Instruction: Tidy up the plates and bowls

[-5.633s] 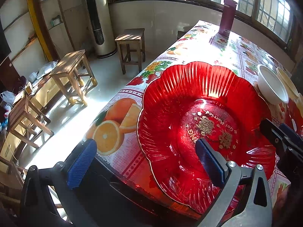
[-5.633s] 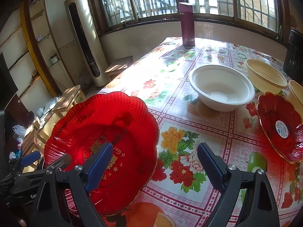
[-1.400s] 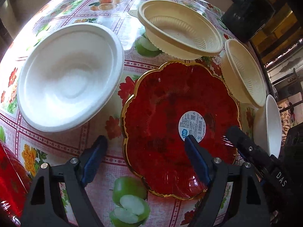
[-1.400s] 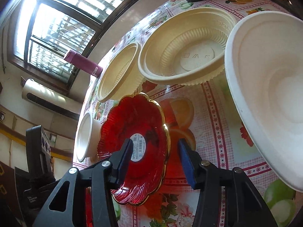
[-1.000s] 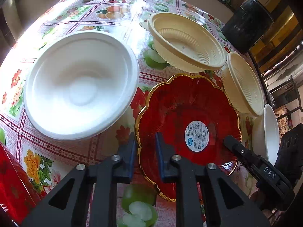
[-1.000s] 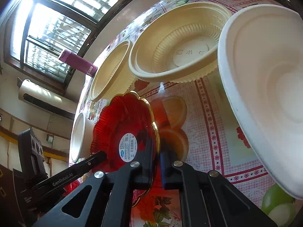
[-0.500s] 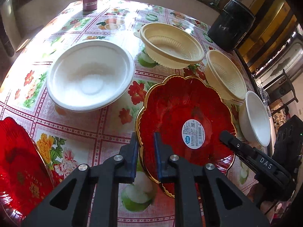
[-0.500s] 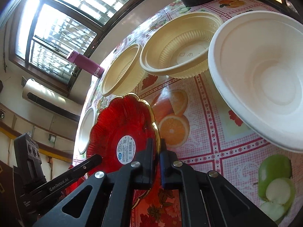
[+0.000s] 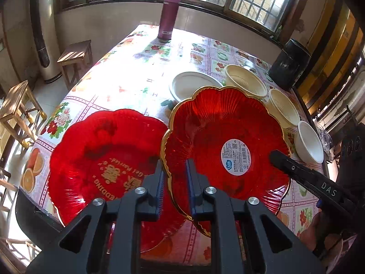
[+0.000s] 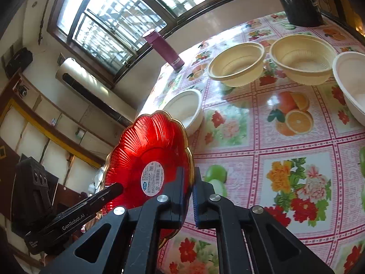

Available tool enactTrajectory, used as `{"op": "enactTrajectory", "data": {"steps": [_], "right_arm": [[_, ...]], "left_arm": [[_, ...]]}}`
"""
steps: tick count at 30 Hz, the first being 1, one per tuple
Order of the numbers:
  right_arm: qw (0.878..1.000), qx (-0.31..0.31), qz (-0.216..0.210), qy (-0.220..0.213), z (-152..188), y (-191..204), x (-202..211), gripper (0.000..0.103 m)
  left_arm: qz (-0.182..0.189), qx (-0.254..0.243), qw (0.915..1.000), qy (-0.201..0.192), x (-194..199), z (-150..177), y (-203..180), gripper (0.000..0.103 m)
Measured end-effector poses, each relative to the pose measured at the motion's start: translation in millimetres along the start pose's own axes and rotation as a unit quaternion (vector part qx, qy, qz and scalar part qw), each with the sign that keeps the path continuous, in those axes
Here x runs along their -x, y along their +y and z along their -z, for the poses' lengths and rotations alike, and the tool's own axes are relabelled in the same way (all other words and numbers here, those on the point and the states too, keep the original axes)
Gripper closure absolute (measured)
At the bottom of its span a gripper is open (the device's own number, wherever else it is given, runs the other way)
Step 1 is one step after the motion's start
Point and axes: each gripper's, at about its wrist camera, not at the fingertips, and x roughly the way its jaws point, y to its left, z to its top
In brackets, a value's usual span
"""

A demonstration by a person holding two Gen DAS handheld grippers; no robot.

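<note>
Between your two grippers hangs the gold-rimmed red plate (image 9: pixel 228 141), lifted clear of the table (image 9: pixel 141 73) and tipped a little. Your left gripper (image 9: pixel 174 182) is clenched on the plate's near-left rim, with the gold edge running right between its jaws. Your right gripper (image 10: pixel 188 191) is clenched on the rim across from it, and in the right wrist view the plate stands almost on edge just left of those jaws. You can see the white sticker on the plate from both sides.

Just to the left of your left jaws lies the other red plate (image 9: pixel 102 155), flat near the table's edge, the one with gold words on it. The held plate already hangs partly over its right side.

So the step in hand looks like this: you are carrying one red plate to stack it on the other.

Next, you probably need to slide the held plate further left until it sits over the middle of the flat one. Then level it, lower it slowly, and let go with both grippers only when it rests.

Past your jaws, farther up the table, wait the white bowl (image 9: pixel 191 86), two cream bowls (image 9: pixel 245 80) and a small white bowl (image 9: pixel 309 141). They most likely come later.
</note>
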Motion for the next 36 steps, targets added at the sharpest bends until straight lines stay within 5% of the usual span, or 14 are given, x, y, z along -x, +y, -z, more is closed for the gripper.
{"op": "enactTrajectory", "data": {"steps": [10, 20, 25, 26, 28, 30, 36], "right_arm": [[0.993, 0.105, 0.017, 0.053, 45, 101, -72, 0.095], [0.973, 0.197, 0.11, 0.047, 70, 133, -99, 0.086], [0.97, 0.21, 0.119, 0.042, 71, 133, -96, 0.08], [0.969, 0.214, 0.12, 0.036, 67, 132, -93, 0.072], [0.969, 0.22, 0.111, 0.014, 64, 133, -80, 0.056], [0.969, 0.224, 0.101, -0.023, 60, 132, -61, 0.037], [0.955, 0.232, 0.065, -0.173, 56, 106, 12, 0.0]], "left_arm": [[-0.062, 0.067, 0.9957, 0.018, -5, 19, 90, 0.083], [-0.103, 0.045, 0.9932, 0.032, -20, 23, 107, 0.08], [-0.082, 0.058, 0.9947, 0.024, -17, 23, 115, 0.075], [-0.066, 0.063, 0.9958, 0.014, -13, 22, 115, 0.071], [-0.029, 0.075, 0.9968, -0.005, -3, 20, 113, 0.035], [0.007, 0.08, 0.9962, -0.032, 8, 19, 108, 0.021], [0.063, 0.054, 0.9907, -0.107, 34, 10, 65, 0.0]]}}
